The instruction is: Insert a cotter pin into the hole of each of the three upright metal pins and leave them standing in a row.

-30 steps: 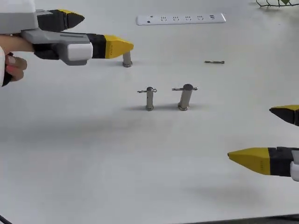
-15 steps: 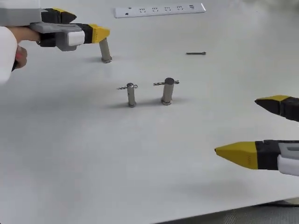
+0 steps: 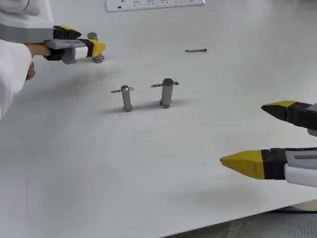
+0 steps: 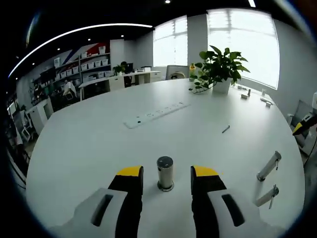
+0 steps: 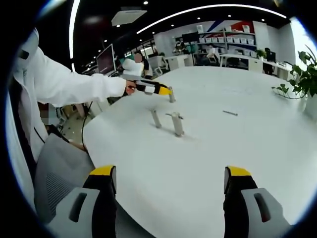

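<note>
As the left hand-held gripper [image 4: 167, 171] gapes around 1 cylindrical metal pin [image 4: 165, 174], the right hand-held gripper [image 5: 171, 171] gapes.

Power strip [image 3: 154, 4] on white table [image 3: 99, 173]; potted plant [image 4: 220, 67].

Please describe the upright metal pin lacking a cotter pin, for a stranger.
On the white table, look toward the white power strip. A silver metal pin stands between the open jaws of the yellow-tipped left gripper. Unlike its two neighbour pins, its head is bare.
</note>
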A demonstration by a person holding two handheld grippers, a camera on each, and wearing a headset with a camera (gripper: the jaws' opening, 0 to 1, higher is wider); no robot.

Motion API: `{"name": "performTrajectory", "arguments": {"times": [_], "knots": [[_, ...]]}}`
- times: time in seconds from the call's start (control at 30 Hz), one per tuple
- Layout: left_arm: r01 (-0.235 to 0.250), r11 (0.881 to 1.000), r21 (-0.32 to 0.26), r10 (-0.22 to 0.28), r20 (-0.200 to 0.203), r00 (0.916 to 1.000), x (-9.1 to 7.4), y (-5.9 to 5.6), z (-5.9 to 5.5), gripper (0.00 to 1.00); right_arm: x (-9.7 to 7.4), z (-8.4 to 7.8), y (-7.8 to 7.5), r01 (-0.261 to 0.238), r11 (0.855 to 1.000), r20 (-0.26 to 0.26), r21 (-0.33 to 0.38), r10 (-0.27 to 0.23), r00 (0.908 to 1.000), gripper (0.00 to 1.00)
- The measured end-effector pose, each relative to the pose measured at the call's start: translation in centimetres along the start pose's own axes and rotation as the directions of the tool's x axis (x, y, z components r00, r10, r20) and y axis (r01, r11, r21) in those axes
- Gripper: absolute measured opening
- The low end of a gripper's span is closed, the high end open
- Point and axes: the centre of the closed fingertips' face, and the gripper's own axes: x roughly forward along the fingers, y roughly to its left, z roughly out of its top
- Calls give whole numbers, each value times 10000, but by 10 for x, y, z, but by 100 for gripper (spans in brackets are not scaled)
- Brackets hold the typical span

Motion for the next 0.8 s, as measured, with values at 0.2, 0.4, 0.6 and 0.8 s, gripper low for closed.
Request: {"name": "performTrajectory", "arguments": {"times": [0.2, 0.4, 0.6, 0.8], "knots": [[-115, 9998, -149, 112, -186, 9998, 16, 3, -6, 24, 3, 0, 0, -1, 9999, -20, 120, 1, 10000, 88], [-276, 9996, 25, 277, -106, 9996, 22, 5, -3, 15, 5, 2, 0, -76, 9997, 82, 232, 75, 9999, 87], [-426, 9990, -95, 425, -87, 9991, 23, 6, -4, 11, 6, 2, 1, -181, 9996, 111, 212, 178, 9998, 87], [-724, 9971, -238, 723, -44, 9974, 23, 8, -5, 10, 5, 2, 2, -228, 9996, 119, 180, 226, 9997, 87]]}}
